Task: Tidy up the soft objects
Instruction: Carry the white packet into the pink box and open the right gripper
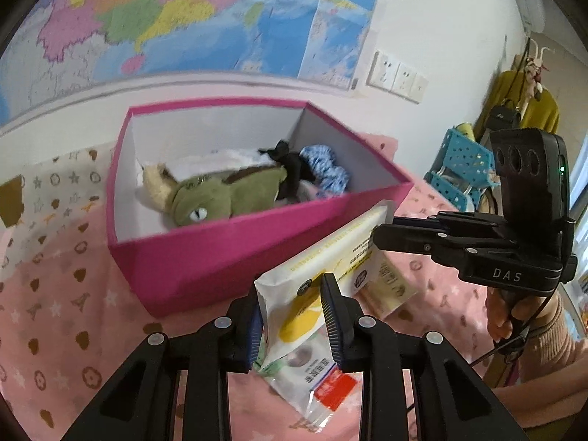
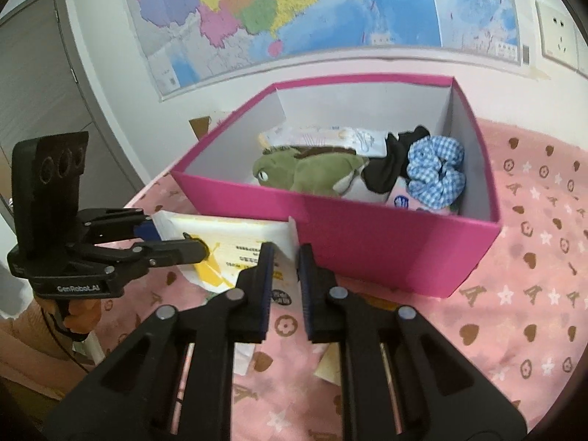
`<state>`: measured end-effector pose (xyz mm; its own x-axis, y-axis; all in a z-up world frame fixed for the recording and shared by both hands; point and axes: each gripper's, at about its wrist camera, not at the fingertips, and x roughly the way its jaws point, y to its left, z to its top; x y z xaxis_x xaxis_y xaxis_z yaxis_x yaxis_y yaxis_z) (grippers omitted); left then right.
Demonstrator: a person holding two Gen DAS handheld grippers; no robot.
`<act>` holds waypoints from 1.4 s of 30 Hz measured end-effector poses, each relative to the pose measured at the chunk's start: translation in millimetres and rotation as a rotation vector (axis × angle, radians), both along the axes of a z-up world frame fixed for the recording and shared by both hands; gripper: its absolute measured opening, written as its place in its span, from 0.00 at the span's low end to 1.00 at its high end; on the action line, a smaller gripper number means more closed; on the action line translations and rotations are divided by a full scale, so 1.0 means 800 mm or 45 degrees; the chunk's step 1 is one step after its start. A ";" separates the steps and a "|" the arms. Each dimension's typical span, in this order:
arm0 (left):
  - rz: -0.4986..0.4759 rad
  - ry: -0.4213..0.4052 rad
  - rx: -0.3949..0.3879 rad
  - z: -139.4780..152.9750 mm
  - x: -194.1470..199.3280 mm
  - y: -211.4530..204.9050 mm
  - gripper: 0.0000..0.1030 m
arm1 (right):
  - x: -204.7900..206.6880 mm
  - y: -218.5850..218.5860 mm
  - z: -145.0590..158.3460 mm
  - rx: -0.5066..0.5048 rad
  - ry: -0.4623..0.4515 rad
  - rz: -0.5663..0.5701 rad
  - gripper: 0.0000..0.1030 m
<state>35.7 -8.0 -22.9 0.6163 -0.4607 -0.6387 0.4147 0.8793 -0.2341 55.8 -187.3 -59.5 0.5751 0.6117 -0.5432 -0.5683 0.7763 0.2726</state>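
Gripping, left gripper (image 1: pixel 292 316): jaws clamped on one end of a soft white-and-yellow tissue pack (image 1: pixel 323 286); blue pads press its wrapper from both sides.
Right gripper (image 2: pixel 283 275): jaws nearly together, pinching the opposite edge of the same pack, a thin white fold of wrapper between the pads.
Pack position: held between both grippers, just in front of the near wall of the pink box (image 1: pixel 205 257), above the surface, tilted.
Second packet (image 1: pixel 319 386): clear wrapper with a red label, lying under the held pack on the pink patterned cloth (image 1: pixel 55 330).
Surface: cloth printed with hearts, stars and flowers; cannot tell whether a bed or a desk lies beneath.
Hand (image 1: pixel 507 312): grips the right gripper's handle; a pinkish sleeve shows at the wrist.
Box contents: green plush toy (image 2: pixel 308 172) at the front; black fabric piece (image 2: pixel 389 165) beside it; blue checked scrunchie (image 2: pixel 437 172) toward the right corner; another white pack (image 2: pixel 323 136) lies flat behind the plush.
Far wall: coloured map (image 1: pixel 183 18), white sockets (image 1: pixel 397 73); blue perforated rack (image 1: pixel 459 161) at far right.
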 end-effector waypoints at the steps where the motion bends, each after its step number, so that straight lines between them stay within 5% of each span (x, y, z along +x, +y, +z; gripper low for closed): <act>1: -0.003 -0.017 -0.007 0.008 -0.001 0.000 0.28 | -0.002 -0.002 0.005 0.007 -0.009 0.001 0.15; 16: -0.018 -0.174 0.009 0.089 0.050 -0.022 0.30 | 0.026 -0.023 0.084 0.081 -0.160 -0.055 0.15; 31: 0.088 0.003 0.090 0.031 0.126 -0.028 0.42 | 0.104 -0.023 0.040 0.092 0.042 -0.101 0.15; 34: 0.150 0.025 0.136 0.022 0.133 -0.025 0.45 | 0.112 -0.022 0.030 0.079 0.092 -0.110 0.18; 37: 0.205 0.021 0.136 0.021 0.134 -0.016 0.52 | 0.117 -0.025 0.026 0.064 0.109 -0.173 0.37; 42: 0.240 -0.036 0.166 0.030 0.121 -0.011 0.55 | 0.111 -0.028 0.027 0.062 0.087 -0.188 0.38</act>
<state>132.6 -16.8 1.3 0.7022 -0.2504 -0.6666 0.2448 0.9640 -0.1042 144.3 -209.8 -37.8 0.6232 0.5501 -0.5559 -0.4279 0.8348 0.3464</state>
